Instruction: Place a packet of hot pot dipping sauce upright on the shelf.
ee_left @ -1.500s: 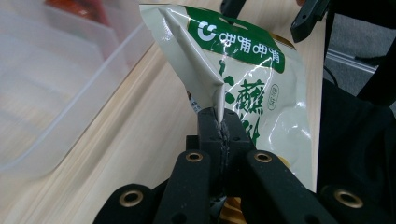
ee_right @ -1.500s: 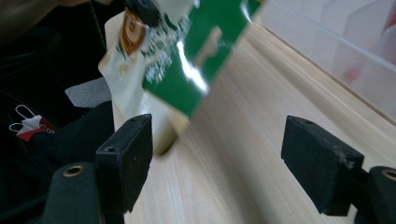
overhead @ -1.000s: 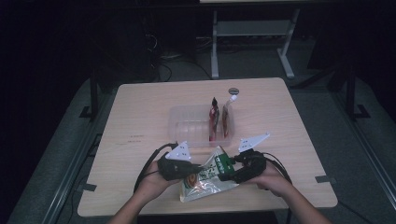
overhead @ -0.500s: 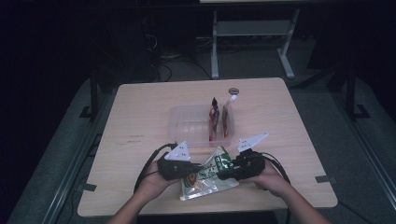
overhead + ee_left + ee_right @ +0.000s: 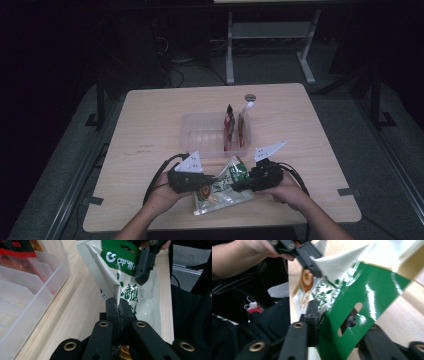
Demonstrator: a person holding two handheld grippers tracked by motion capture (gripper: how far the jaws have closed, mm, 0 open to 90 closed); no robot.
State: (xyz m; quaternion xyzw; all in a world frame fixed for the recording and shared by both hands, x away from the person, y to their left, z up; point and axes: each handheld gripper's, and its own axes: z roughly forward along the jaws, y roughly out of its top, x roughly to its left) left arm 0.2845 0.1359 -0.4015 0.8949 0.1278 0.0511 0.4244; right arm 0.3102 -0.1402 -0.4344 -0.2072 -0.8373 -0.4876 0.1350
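Lying near the table's six-o'clock edge, lifted between both hands: a glossy white-and-green plastic snack pouch [image 5: 222, 186]. Left gripper [image 5: 117, 305] clamped tight on a pinched white fold of it. Right gripper [image 5: 332, 315], jaws just been closing, now astride the green header with the hang slot. Risk of tearing or slipping there if pulled apart. Clear plastic divided tray [image 5: 200, 131] at twelve o'clock, close enough to bump.

Chinese characters, round logo, snack bag [image 5: 130, 292]
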